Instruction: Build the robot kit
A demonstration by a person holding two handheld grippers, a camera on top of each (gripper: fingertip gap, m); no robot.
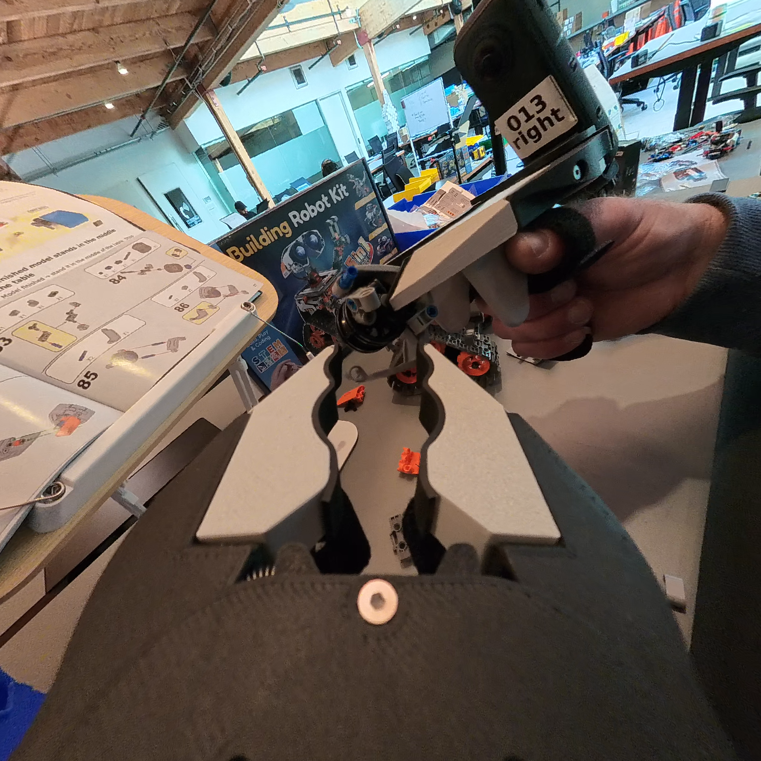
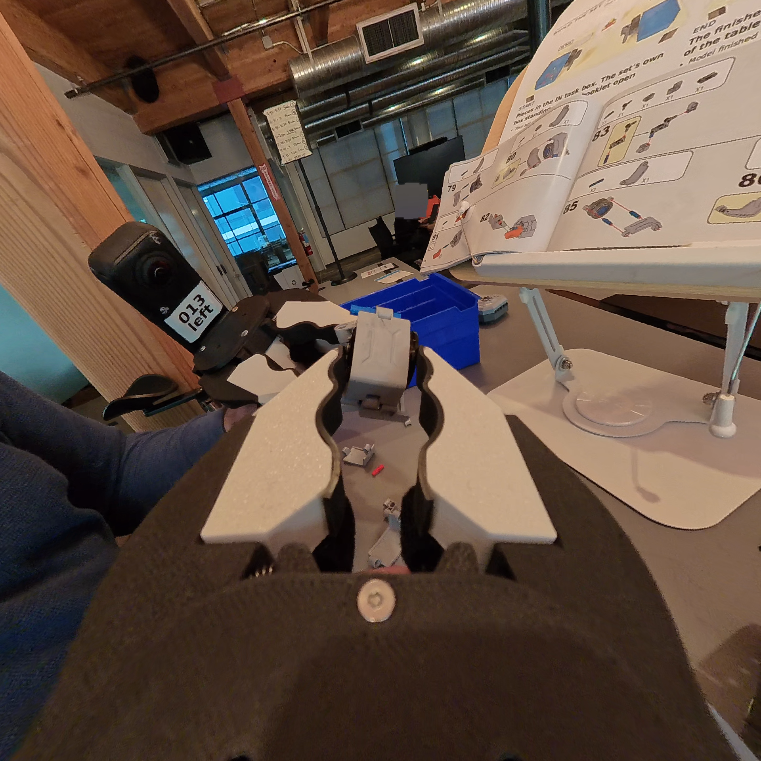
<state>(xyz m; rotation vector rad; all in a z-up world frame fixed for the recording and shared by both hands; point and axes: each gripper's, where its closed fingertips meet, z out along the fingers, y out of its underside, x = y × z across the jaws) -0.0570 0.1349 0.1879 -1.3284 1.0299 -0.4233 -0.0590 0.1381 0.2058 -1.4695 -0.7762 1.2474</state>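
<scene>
Spreading across both views, a grey table (image 2: 535, 584) carries everything, with a white book stand (image 2: 609, 432) toward its right side holding an open instruction booklet (image 2: 617, 164). A dark kit box (image 1: 313, 263) stands upright toward the far edge, beside a tracked brick model with orange wheels (image 1: 465, 358). A blue compartment bin (image 2: 428, 317) sits behind the grippers in the right wrist view.

Held above the table's middle is a small brick assembly (image 2: 381, 362), a grey housing with a black wheel and blue pins. The right gripper (image 2: 379, 366) is clamped on its grey housing, jaws pressing both sides. The left gripper (image 1: 378, 350) meets the same assembly (image 1: 366, 317) at the wheel end, its tips at the grey arm below the wheel; whether they actually pinch it I cannot tell.

Loose on the table below lie an orange brick (image 1: 409, 461), a smaller orange piece (image 1: 351, 396), grey pieces (image 2: 358, 455) and a tiny red pin (image 2: 377, 470).
</scene>
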